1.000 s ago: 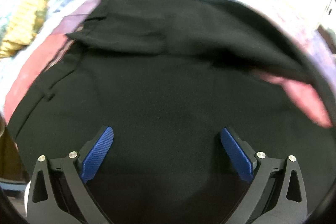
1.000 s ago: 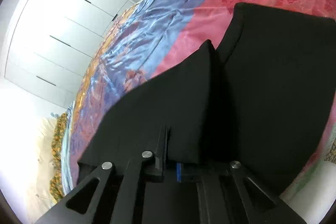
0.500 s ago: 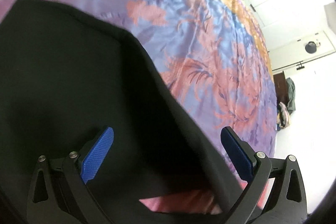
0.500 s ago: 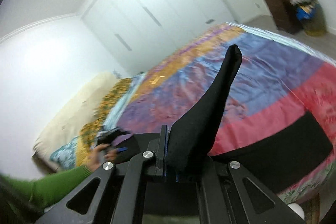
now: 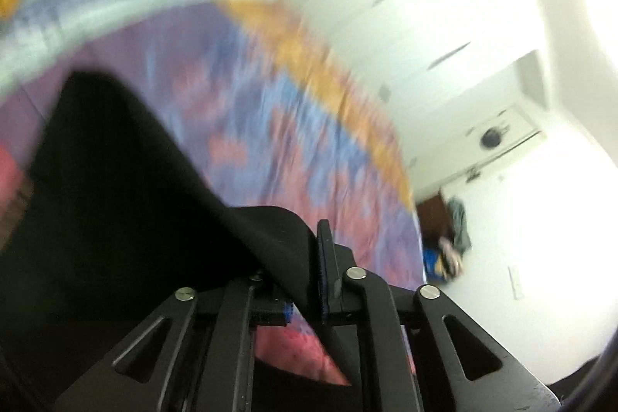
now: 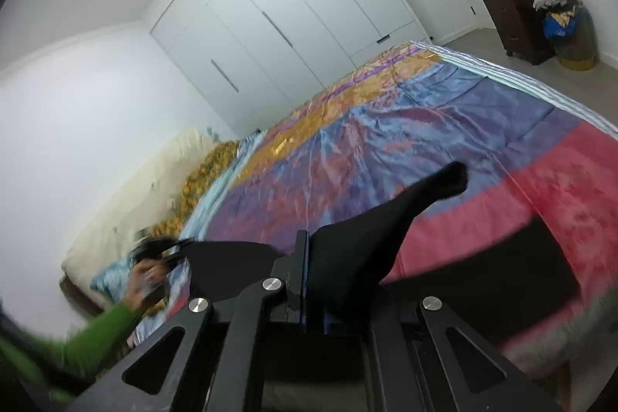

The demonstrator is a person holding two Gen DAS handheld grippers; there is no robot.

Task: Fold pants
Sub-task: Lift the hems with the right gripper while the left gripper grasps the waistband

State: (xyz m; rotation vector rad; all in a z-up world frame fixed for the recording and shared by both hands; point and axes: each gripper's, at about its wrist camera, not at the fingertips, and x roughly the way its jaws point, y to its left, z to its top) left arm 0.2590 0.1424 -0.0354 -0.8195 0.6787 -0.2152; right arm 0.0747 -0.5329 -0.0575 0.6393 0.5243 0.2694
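Left claw: the left claw (image 5: 309, 273) has its black fingers pressed together on a fold of the black fabric pants (image 5: 116, 199); the blue pad shows only as a thin edge beside the cloth.
Right claw: the right claw (image 6: 309, 280) is clamped on another part of the black fabric pants (image 6: 367, 246), with a pointed corner of cloth sticking up past the fingers.
Pants: lifted at both gripped points, the cloth hangs between the claws and down to the bed; a flat dark stretch lies on the pink part of the satin patchwork bedspread (image 6: 405, 126), near the bed's near edge.
Left hand: seen from the right wrist, the person's left hand (image 6: 148, 277), in a green sleeve, holds the left gripper low at the left, blurred.
Left wrist view: heavily motion-blurred; bedspread (image 5: 270, 126) colours smear.
Room: white wardrobe doors (image 6: 293, 10) stand behind the bed; a dark wooden cabinet (image 6: 513, 22) piled with clothes stands at the far right, by a white door.
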